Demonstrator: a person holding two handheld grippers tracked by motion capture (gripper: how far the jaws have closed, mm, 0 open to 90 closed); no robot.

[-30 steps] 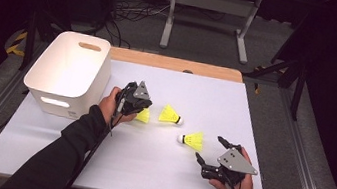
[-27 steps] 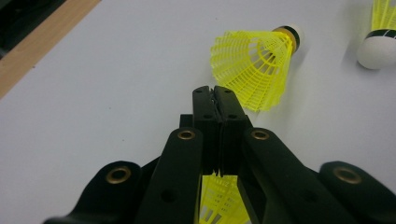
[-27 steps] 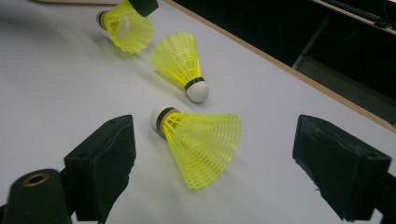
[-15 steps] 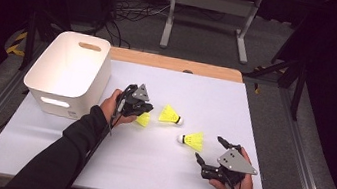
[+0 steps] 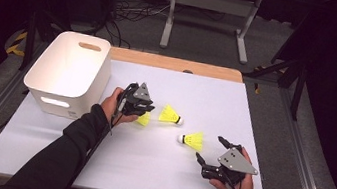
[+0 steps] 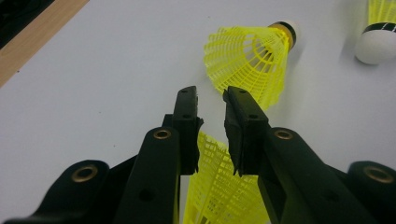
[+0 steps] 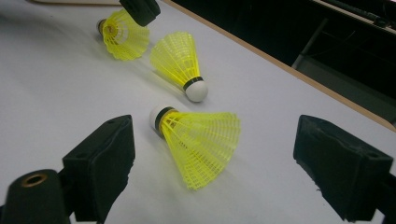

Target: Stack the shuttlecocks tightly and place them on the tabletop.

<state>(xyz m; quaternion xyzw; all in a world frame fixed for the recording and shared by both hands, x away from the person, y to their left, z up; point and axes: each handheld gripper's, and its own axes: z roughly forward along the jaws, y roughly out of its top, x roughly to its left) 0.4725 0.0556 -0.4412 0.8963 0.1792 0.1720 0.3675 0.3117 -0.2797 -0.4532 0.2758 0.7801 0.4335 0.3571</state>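
Note:
Three yellow shuttlecocks lie on the white table top. One shuttlecock (image 5: 143, 118) (image 6: 219, 186) lies with its skirt in the narrow gap of my left gripper (image 5: 146, 111) (image 6: 210, 100). Those jaws have just been opening, and bare table shows between the tips. A second shuttlecock (image 5: 171, 115) (image 6: 250, 56) lies just ahead of them. The third shuttlecock (image 5: 192, 139) (image 7: 201, 140) rests in front of my right gripper (image 5: 209, 148) (image 7: 217, 123), which stands wide open and touches nothing.
A white bin (image 5: 63, 94) with a handle slot stands at the table's left, close behind the left hand. A wooden strip (image 5: 176, 64) runs along the far edge. Beyond the table are a metal frame (image 5: 210, 2) and cables on the floor.

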